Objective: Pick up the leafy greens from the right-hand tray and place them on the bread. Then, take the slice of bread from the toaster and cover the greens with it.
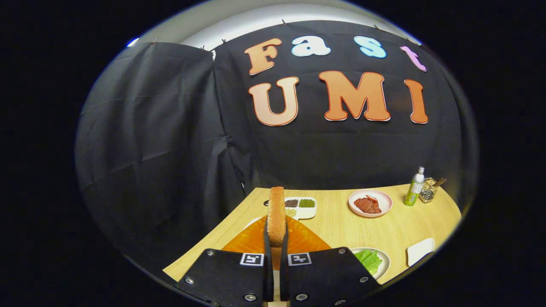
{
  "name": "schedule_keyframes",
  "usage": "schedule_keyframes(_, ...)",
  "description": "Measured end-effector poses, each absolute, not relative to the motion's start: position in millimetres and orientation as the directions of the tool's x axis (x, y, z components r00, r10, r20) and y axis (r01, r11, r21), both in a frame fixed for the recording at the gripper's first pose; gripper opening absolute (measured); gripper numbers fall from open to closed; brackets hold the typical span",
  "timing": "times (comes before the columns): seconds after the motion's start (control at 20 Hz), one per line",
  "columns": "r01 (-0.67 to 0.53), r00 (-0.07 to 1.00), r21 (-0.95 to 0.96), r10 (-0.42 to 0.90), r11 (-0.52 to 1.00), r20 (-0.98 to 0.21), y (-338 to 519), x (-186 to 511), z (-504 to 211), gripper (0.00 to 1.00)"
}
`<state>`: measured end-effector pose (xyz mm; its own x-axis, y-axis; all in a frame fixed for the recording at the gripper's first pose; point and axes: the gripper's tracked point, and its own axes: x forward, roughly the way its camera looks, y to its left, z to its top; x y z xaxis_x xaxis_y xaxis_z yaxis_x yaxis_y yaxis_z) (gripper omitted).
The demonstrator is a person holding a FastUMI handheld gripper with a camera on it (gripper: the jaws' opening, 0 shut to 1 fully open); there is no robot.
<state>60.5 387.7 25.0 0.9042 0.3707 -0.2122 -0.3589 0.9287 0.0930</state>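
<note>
Hand-held gripper (276, 238) pinching bread slice (276, 213) upright between both fingers, above orange mat (305, 241) on worktop (341, 226). I see leafy greens (369, 260) on plate just right of fingers. Beyond: divided dish (302, 207), meat plate (370, 203), bottle (414, 186).

one bread slice (276, 215) clamped between the gripper (276, 238) fingers; beyond it one divided dish (301, 207), one meat plate (370, 203), one bottle (414, 186); one greens plate (372, 261) beside the fingers.

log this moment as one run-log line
gripper: shut on upright toasted bread slice | above orange toaster | leafy greens on white plate
</note>
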Motion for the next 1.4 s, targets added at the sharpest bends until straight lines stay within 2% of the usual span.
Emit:
schedule_keyframes(0.45,-0.292,0.911,0.102,0.309,0.951,-0.274,318.3,70.4,-29.2,0.06)
schedule_keyframes(0.95,-0.324,0.872,0.164,0.361,0.932,-0.330,282.7,67.3,-87.8,0.06)
schedule_keyframes(1.4,-0.306,0.843,0.229,0.375,0.924,-0.385,254.1,79.8,-131.8,0.06)
